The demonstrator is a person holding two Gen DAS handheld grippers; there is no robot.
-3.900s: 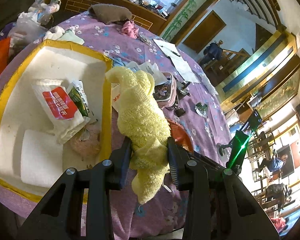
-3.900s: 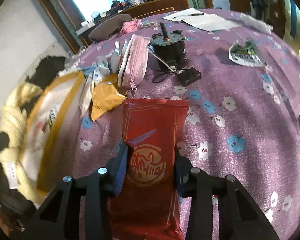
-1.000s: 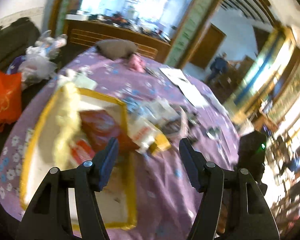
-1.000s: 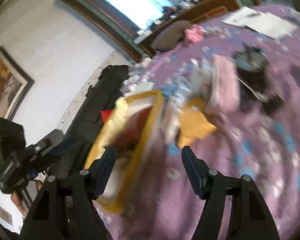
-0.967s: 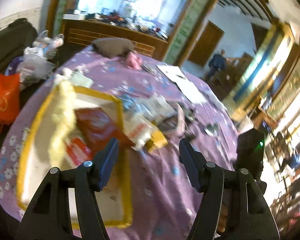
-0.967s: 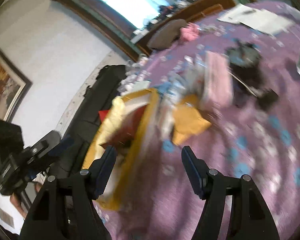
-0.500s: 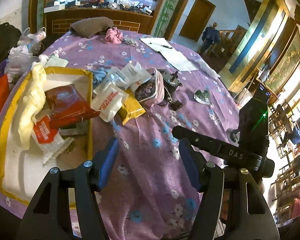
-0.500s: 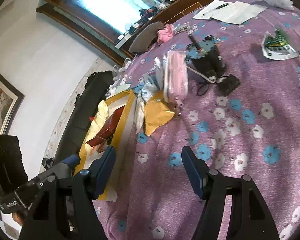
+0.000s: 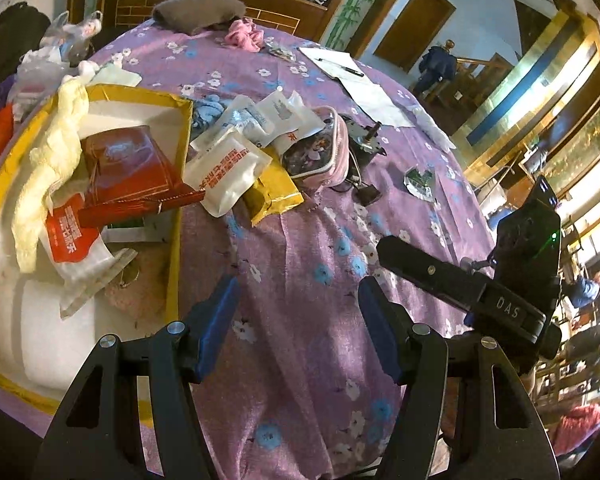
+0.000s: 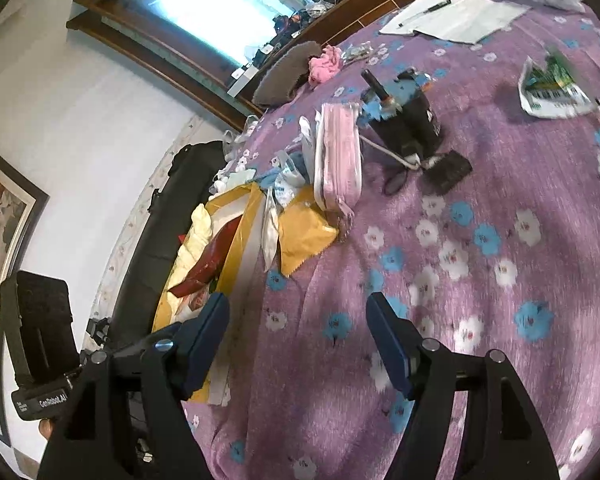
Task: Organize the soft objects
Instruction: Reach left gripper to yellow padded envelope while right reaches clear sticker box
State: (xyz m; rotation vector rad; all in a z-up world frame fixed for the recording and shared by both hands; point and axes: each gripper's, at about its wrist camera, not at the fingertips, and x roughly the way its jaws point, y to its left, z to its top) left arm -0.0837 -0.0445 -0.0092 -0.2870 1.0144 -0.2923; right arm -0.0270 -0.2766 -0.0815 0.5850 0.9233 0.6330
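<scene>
On the round table, a purple cloth [image 9: 300, 240] with white and blue flowers covers everything. At its left edge sits the gold-rimmed white box [image 9: 182, 152]. Inside it: pale yellow knitted cloth [image 9: 48, 168] draped along the far-left side, and a dark red foil pouch [image 9: 132, 172] lying tilted, its corner poking over the box's right rim. Under the pouch is a white sachet with a red label [image 9: 70, 236]; the characters on it are too small to read.

Just right of the box is a loose pile: white sachet with orange print [image 9: 228, 168] (unreadable), gold foil packet [image 9: 274, 196] partly under it, clear wrapped packs [image 9: 260, 116] behind, and a pink zip pouch [image 9: 320, 152] touching the gold packet. A small black motor with shaft [image 9: 364, 140] is beside the pouch. Further back are a grey cushion [image 9: 200, 8], a pink scrunchie [image 9: 244, 38] and papers with a pen [image 9: 340, 68].

Readable writing: "DAS" on the right gripper's body in the left wrist view, "GenRobot.AI" on the left gripper's body in the right wrist view.

Left gripper [image 9: 296, 320]: pitched steeply down over bare cloth near the box's front corner, jaws wide apart, nothing between them.
Right gripper [image 10: 298, 328]: shallower tilt, aimed toward the pile, jaws spread wide and just widened a touch, empty.
</scene>
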